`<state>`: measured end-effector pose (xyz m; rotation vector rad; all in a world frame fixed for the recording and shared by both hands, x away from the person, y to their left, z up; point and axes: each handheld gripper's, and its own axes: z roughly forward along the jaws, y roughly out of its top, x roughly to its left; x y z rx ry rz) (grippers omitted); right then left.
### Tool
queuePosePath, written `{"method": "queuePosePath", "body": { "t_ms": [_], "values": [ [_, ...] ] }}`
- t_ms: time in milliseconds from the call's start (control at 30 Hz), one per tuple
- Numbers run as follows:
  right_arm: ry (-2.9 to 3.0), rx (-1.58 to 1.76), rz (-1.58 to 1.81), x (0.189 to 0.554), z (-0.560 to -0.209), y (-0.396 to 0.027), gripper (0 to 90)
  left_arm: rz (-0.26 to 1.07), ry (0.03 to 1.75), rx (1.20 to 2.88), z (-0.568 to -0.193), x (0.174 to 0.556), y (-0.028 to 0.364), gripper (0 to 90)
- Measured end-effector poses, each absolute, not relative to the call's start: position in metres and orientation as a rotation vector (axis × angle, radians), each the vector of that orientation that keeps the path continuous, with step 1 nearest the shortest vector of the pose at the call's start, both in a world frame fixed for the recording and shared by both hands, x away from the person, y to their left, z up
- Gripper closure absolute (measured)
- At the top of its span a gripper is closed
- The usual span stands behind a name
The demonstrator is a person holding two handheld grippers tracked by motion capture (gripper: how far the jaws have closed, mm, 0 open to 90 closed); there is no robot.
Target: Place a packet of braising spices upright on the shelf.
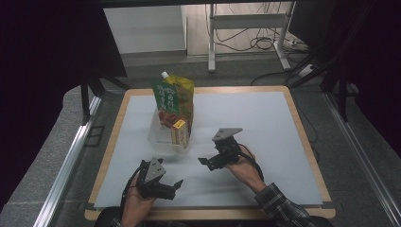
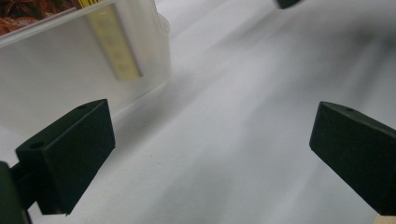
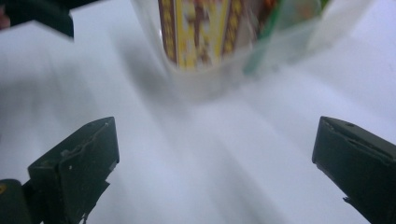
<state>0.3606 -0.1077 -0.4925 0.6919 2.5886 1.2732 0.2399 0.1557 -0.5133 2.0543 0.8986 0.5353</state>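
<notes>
A clear plastic bin [image 1: 161, 137] stands on the white mat [image 1: 265, 123], left of centre. In it stand a green and yellow spouted pouch [image 1: 173, 97] and a small yellow and brown box [image 1: 180, 131]. My right gripper [image 1: 208, 163] is to the right of the bin, jaws open and empty, pointing toward it. In the right gripper view [image 3: 215, 163] the bin [image 3: 219, 79] and the box [image 3: 196, 32] lie ahead, blurred. My left gripper [image 1: 176, 187] rests near the front edge, open and empty. The left gripper view [image 2: 210, 154] has the bin [image 2: 70, 70] at upper left.
The mat lies on a wooden table [image 1: 302, 118] with metal rails [image 1: 71, 156] at both sides. A white desk frame [image 1: 246, 28] and cables stand on the floor beyond. Bare mat spreads to the right of the bin.
</notes>
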Motion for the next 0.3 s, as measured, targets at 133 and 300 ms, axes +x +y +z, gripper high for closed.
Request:
{"method": "queuePosePath", "body": {
  "t_ms": [133, 300],
  "values": [
    [2.595, 0.723, 1.236, 0.352, -0.498, -0.133, 0.3, 0.534, 0.901, 2.058, -0.514, 0.24, 0.156, 0.0],
    [2.578, 0.768, 1.23, 0.343, -0.5, -0.159, 0.3, 0.533, 0.905, 2.057, -0.514, 0.241, 0.156, 0.0]
  ]
}}
